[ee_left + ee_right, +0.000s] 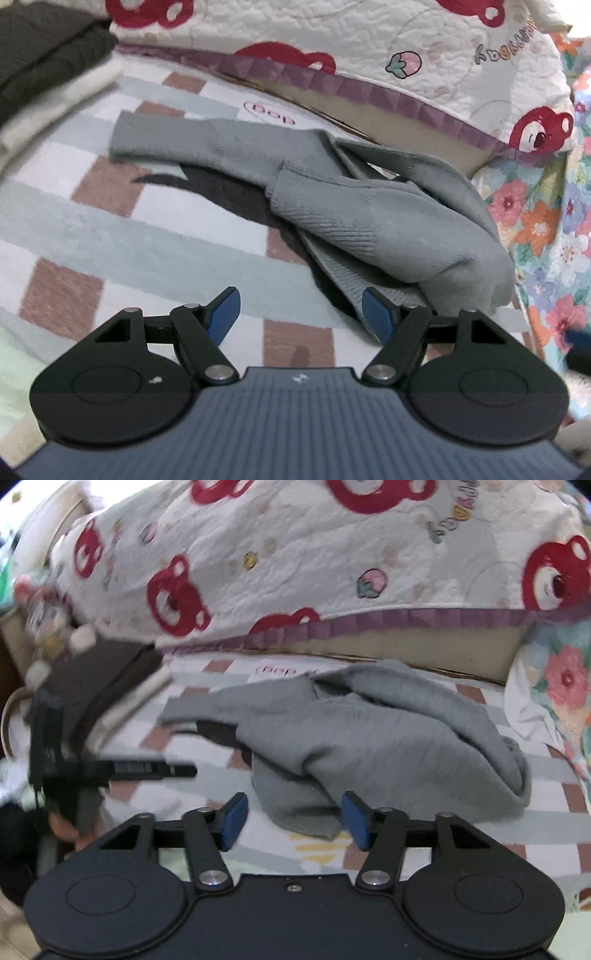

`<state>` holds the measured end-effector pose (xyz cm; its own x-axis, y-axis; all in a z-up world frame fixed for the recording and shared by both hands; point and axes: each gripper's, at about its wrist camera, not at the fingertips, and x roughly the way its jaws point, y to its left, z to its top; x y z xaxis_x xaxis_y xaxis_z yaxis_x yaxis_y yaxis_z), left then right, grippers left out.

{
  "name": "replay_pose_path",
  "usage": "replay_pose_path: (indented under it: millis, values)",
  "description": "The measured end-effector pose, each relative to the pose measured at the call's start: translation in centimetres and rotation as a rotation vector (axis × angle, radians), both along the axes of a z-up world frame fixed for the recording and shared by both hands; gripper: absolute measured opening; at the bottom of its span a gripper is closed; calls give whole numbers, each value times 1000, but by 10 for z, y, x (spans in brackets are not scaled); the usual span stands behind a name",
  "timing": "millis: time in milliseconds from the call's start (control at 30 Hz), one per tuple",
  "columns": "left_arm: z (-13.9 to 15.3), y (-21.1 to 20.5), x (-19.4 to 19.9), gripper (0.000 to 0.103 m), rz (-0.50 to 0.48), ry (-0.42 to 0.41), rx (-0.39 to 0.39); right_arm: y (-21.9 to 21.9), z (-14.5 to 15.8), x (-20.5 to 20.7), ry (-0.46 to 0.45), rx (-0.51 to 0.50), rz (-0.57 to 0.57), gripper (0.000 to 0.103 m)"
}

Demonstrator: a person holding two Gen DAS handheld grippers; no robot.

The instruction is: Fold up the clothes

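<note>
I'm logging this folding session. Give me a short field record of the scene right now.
garment: grey sweater, crumpled, unfolded, one sleeve stretched out to the left
surface: checked blanket
left tool: open, empty, at the sweater's near edge
right tool: open, hem between the pads, not gripped
backdrop: bear-print quilt

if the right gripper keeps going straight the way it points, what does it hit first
Most likely the ribbed hem of the grey sweater, crumpled on the checked blanket. The right gripper is open, with the hem just ahead between its fingers, though depth is hard to judge.
</note>
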<state>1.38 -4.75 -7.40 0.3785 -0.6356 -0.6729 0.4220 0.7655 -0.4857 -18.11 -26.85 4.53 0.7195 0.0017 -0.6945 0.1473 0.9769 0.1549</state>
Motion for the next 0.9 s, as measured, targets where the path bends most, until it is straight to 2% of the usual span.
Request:
replay_pose_path:
  millis: [100,200,300,367,433,467,500,567,600,667,700,767,833,867,900]
  values:
    - [-6,-10,3,72,-8,-5,10,-30,-25,2,79,200,26,63]
    - [-13,-17,8,72,12,-19,22,-53,-30,-2,59,367,34,63]
    - [-19,-21,13,72,28,2,20,-72,-32,2,45,537,43,63]
    - [-16,-27,18,72,24,14,39,-85,-30,15,84,586,84,63]
    - [-11,-37,27,72,7,51,64,-97,-15,37,147,505,181,63]
    - [-9,-43,34,74,2,84,74,-102,-5,48,172,430,234,63]
    - [-9,-50,44,81,-2,140,90,-106,4,60,191,338,296,63]
    - [-12,-67,72,80,16,296,120,-112,21,85,222,146,423,63]
    - [-11,-73,83,81,40,322,81,-115,20,96,221,78,455,63]
    - [-6,-86,99,82,72,312,14,-121,10,117,206,-39,495,63]
    - [-5,-93,105,82,90,304,9,-124,6,128,199,-97,515,63]
    - [-7,-109,111,82,112,288,83,-131,-8,132,135,-117,483,63]
    - [-13,-122,108,82,171,249,240,-138,-19,120,34,-116,442,60]
    - [-17,-126,104,82,217,237,299,-141,-24,107,-29,-139,427,53]
    - [-21,-127,101,82,254,246,294,-143,-28,95,-92,-162,411,52]
